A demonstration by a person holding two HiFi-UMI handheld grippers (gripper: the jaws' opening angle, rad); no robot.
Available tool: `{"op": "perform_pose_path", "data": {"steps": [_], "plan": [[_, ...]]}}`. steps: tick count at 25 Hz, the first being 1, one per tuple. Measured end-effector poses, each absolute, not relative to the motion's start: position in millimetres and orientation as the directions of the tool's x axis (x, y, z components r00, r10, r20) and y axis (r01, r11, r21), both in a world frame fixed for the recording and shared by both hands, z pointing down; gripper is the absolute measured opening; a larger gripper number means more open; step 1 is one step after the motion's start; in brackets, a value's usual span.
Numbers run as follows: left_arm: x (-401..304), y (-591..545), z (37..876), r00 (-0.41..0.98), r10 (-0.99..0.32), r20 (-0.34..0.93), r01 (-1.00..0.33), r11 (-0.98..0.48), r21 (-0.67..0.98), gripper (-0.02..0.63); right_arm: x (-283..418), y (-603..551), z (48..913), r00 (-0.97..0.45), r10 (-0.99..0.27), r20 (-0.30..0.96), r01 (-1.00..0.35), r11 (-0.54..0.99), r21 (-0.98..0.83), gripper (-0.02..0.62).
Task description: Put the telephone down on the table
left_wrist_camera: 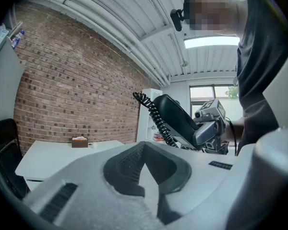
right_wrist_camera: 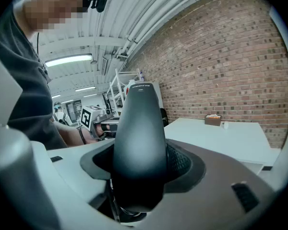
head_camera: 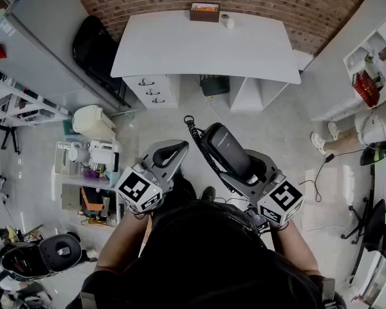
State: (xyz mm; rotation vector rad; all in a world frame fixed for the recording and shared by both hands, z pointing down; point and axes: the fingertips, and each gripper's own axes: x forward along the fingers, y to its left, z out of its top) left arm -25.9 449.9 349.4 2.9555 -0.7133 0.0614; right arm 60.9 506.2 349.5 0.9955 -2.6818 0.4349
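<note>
Right gripper (head_camera: 246,167) holding black telephone (head_camera: 226,148) with coiled cord (head_camera: 199,144), left gripper (head_camera: 168,154) beside it, white table (head_camera: 199,47) ahead

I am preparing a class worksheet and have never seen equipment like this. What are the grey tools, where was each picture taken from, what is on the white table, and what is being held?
There is no robot here: a person holds a two-jaw gripper in each hand. The cubes with square markers are part of the grippers. The head view comes from a camera on the person's head, looking steeply down. The two gripper views come from cameras riding on each gripper, looking along its jaws. The right gripper is clamped on a black telephone handset with a coiled cord. The left gripper is closed and holds nothing. Ahead, by a brick wall, stands the white table. On its far edge sit a small brown box and a small white object. The handset is not yet on the table.
</note>
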Motion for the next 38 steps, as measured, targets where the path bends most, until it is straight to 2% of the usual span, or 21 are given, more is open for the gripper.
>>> {"op": "perform_pose_path", "data": {"steps": [12, 30, 38], "plan": [[-52, 413, 356, 0.883, -0.466, 0.063, -0.47, -0.876, 0.108, 0.008, 42, 465, 348, -0.74, -0.598, 0.307, -0.666, 0.715, -0.212, 0.27], [-159, 283, 330, 0.905, -0.424, 0.015, -0.424, -0.903, 0.067, 0.008, -68, 321, 325, -0.716, -0.638, 0.284, -0.691, 0.705, -0.158, 0.27], [-198, 255, 345, 0.882, -0.469, 0.045, -0.471, -0.877, 0.095, 0.008, -77, 281, 330, -0.705, -0.638, 0.311, -0.699, 0.7, -0.149, 0.272]]}}
